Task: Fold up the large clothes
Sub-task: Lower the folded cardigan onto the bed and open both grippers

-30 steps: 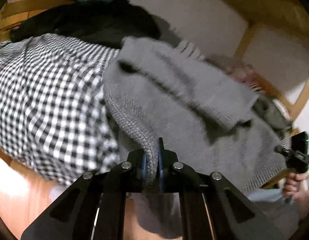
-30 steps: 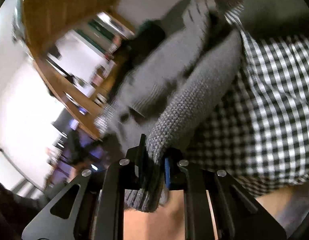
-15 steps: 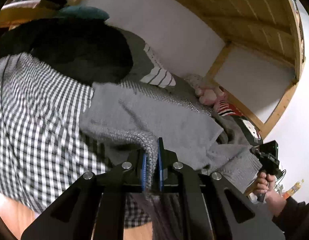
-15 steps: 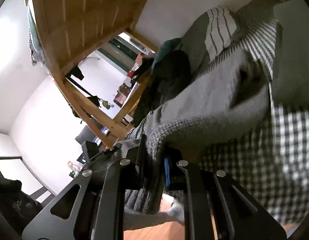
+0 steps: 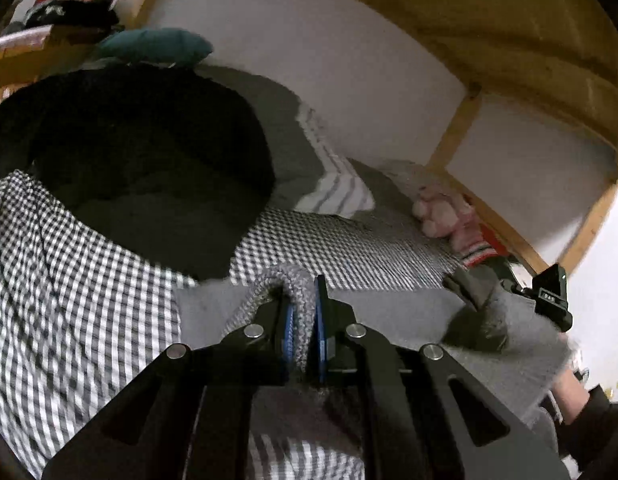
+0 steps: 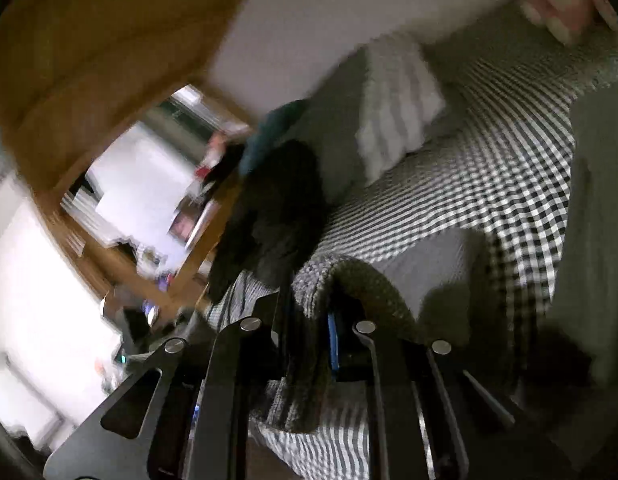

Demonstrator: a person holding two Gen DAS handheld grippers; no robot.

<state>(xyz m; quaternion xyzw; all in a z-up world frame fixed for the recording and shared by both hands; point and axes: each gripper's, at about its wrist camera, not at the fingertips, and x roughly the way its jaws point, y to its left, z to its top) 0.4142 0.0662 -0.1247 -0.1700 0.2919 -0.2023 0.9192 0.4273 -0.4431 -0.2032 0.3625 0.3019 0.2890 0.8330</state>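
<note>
Sweater [image 5: 389,312], grey knit, was held up over the checked bedspread [image 5: 81,296], stretched between the two tools. Left claw [image 5: 303,320] was clenched on a bunched knit edge at 12 o'clock of its view; right claw [image 6: 313,320] was likewise clamped on a thick roll of the same knit. In the left view the right claw [image 5: 549,296] appeared at 3 o'clock, with cloth draped over it.

Risks, as judged: each grip took a rolled wad, not a flat hem, so the knit could slip out under tension, or the fold line could come out crooked. The heavy knit sagging between the grips could drag across the bedspread and rumple it.

Room for movement: a black garment pile [image 5: 141,152] lay at 10 o'clock and a striped pillow [image 5: 333,184] at 12 o'clock, with a pink soft toy [image 5: 441,212] at 2 o'clock against the wall. The open checked area between them seemed the only clear laying ground. Both views were blurred, so finer edges could not be told.
</note>
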